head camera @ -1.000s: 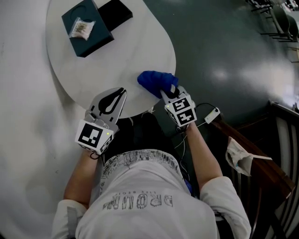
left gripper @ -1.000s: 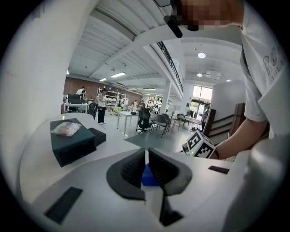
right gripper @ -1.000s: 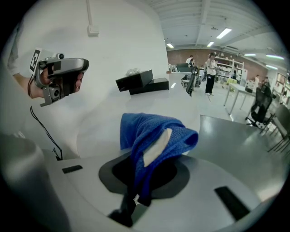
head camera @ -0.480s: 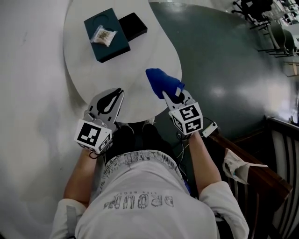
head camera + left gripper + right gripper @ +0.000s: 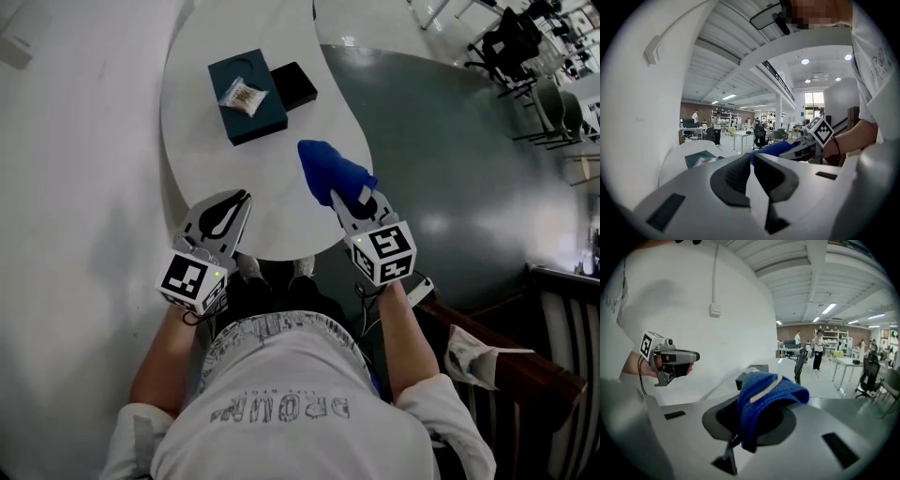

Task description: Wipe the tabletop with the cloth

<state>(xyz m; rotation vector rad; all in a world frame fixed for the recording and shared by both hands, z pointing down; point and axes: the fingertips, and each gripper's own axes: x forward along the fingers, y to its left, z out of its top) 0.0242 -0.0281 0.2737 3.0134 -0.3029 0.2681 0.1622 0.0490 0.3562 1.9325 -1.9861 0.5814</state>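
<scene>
My right gripper (image 5: pixel 345 193) has its fingers clamped on the blue cloth (image 5: pixel 330 166). In the right gripper view the cloth fills the gap btw. the two jaws and hangs over them in a bunch, w/ a pale strip across its top. Seen from the head view, the cloth is over the right side of the white table (image 5: pixel 202 141), near the edge closest to me. I cannot tell if it really touches the top.

My left gripper (image 5: pixel 235 201) is at the near left edge of the table, apart from the cloth. Its fingers are together and nothing is between them.

Further away on the table is a teal box (image 5: pixel 258 120) w/ a small packet (image 5: pixel 242 95) lying on it. A black box (image 5: pixel 293 82) is just beside it, on the right.
</scene>
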